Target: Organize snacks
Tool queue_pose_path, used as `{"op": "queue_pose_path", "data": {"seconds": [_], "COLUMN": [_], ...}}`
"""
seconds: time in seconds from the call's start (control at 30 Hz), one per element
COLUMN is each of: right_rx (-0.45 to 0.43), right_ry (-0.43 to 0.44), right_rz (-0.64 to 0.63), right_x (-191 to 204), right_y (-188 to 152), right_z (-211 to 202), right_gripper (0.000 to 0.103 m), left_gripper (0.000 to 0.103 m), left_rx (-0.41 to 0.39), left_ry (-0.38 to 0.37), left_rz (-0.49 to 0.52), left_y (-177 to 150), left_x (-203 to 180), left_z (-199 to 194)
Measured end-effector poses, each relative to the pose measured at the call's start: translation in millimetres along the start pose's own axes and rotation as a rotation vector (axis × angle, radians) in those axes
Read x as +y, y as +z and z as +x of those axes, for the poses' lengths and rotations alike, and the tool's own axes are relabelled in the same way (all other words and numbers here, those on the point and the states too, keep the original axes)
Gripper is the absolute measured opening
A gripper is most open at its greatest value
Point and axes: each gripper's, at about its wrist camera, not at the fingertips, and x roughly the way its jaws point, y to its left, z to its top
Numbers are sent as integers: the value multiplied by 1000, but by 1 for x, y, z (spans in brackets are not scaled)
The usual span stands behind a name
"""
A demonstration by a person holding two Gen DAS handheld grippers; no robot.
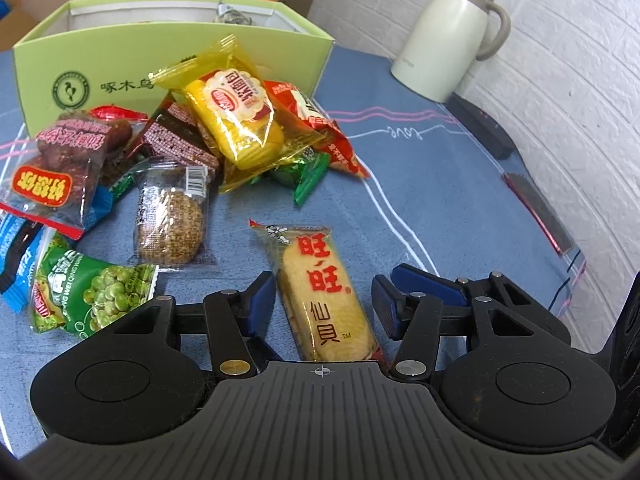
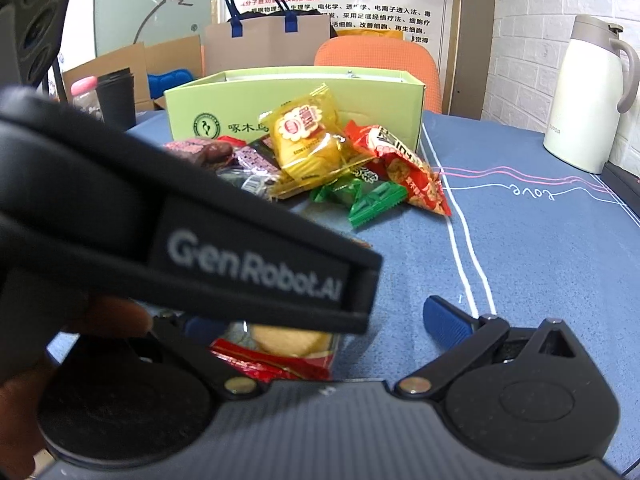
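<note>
We see the green box [image 2: 296, 98] on the blue cloth [image 2: 540, 264]; snack packets [image 2: 320, 152] pile against its front, and nearer us the left gripper's black body [image 2: 180, 236] crosses a rice cracker packet [image 2: 288, 344].

The rice cracker pack [image 1: 326, 296] is shiny clear plastic. The tablecloth [image 1: 420, 184] looks like soft, fuzzy blue cloth. The green box [image 1: 168, 56] is smooth cardboard, and the jug [image 1: 444, 40] looks smooth and matt.

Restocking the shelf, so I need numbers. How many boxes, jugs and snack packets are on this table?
Green cardboard box: 1
White jug: 1
Snack packets: at least 9, because the heap overlaps and may hide more
Total: at least 11
</note>
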Motion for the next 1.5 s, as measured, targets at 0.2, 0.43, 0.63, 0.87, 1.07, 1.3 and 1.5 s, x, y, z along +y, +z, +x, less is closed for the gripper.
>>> {"op": "queue_pose_path", "data": {"seconds": [0.2,0.43,0.63,0.87,1.07,1.3,1.5], "right_rx": [-3,-4,-10,-20,-47,-17,-30], "right_ry": [-2,-1,-1,5,44,83,129], "right_rz": [1,1,0,-35,-76,-65,-10], "right_x": [1,0,1,-4,-1,-1,-7], "right_y": [-1,-1,-1,-6,1,3,14], "right_z": [0,0,-1,-16,-22,-10,-16], "right_gripper": [102,102,102,102,101,69,52], "left_gripper": [36,44,54,53,53,49,17], "left_rx": [-14,-44,-49,-28,-22,-5,-8], "left_ry": [10,34,39,46,11,13,-1], "left_rz": [-14,-28,-45,-60,-98,-20,-14], "left_y": [-2,-2,-6,-10,-2,4,4], "left_x": [3,10,14,19,26,9,5], "left_z": [-9,-21,-26,-22,-17,-3,-3]}}
